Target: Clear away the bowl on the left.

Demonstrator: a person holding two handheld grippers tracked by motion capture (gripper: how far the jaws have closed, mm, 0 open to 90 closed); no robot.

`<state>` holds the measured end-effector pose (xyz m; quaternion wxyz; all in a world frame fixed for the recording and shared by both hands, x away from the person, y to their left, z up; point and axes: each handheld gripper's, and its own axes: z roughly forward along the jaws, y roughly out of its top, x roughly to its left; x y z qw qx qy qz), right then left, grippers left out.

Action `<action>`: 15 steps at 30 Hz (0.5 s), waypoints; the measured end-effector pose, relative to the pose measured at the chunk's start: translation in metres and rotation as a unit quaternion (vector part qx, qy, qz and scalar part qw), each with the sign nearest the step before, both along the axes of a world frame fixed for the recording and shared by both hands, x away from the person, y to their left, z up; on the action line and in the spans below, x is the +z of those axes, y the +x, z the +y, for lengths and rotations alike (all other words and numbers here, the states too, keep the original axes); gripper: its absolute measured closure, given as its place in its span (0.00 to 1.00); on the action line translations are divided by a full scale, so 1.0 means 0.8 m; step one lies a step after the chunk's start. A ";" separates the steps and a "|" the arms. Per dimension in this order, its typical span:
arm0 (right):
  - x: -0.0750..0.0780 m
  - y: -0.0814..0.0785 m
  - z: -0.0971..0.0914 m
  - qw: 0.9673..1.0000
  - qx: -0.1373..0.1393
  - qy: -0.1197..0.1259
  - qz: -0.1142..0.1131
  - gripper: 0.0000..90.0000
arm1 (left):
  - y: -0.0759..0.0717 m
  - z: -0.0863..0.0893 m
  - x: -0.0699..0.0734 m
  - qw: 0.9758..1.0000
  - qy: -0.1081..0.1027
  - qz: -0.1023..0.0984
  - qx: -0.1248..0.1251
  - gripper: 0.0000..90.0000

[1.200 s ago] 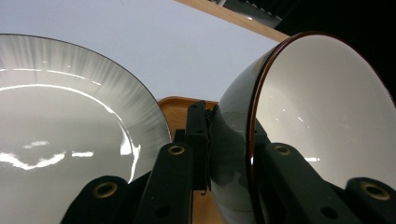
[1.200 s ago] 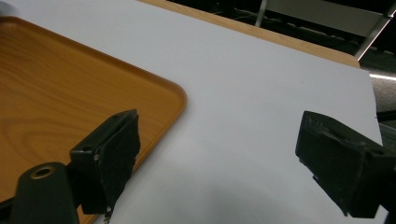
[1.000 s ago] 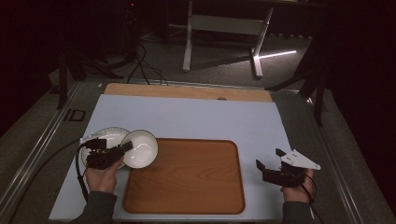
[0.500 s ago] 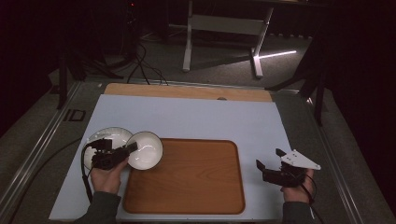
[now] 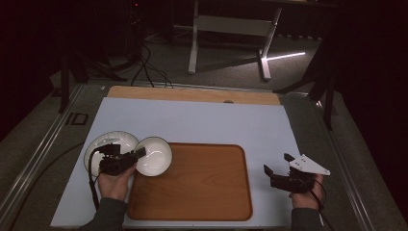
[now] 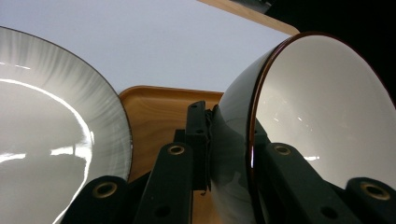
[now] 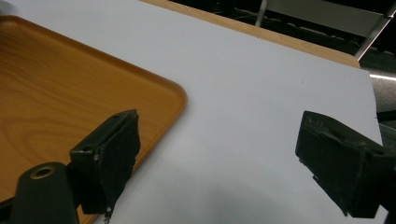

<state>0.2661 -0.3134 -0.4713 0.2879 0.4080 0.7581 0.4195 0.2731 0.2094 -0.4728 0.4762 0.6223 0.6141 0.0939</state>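
Pinched by its rim in the left tongs (image 5: 138,155), tilted over tray (image 5: 192,187) corner beside plate (image 5: 103,144): glazed bowl (image 5: 155,155), stiff, slippery, breakable. Best gripped across the rim wall, gently. Right tongs (image 5: 279,168) gaping wide, holding nothing, above the bench (image 5: 202,120).

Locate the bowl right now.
High view, left side: the bowl is clamped by its rim in the left gripper, over the tray's near-left corner, right beside the plate.

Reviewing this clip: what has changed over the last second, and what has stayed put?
The left hand-held gripper, shut on the white bowl's rim, has carried it right, over the wooden tray's corner. The plate, the tray and the open right hand-held gripper are where they were.
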 end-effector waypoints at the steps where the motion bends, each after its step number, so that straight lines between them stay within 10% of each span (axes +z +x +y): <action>1: 0.000 0.000 0.000 1.000 0.000 0.000 0.000 0.15 | 0.000 -0.001 0.000 1.000 0.001 0.000 -0.001 0.89; 15: 0.000 0.000 0.001 1.000 0.000 -0.001 0.001 0.15 | 0.003 -0.012 -0.004 1.000 0.001 0.000 -0.014 0.89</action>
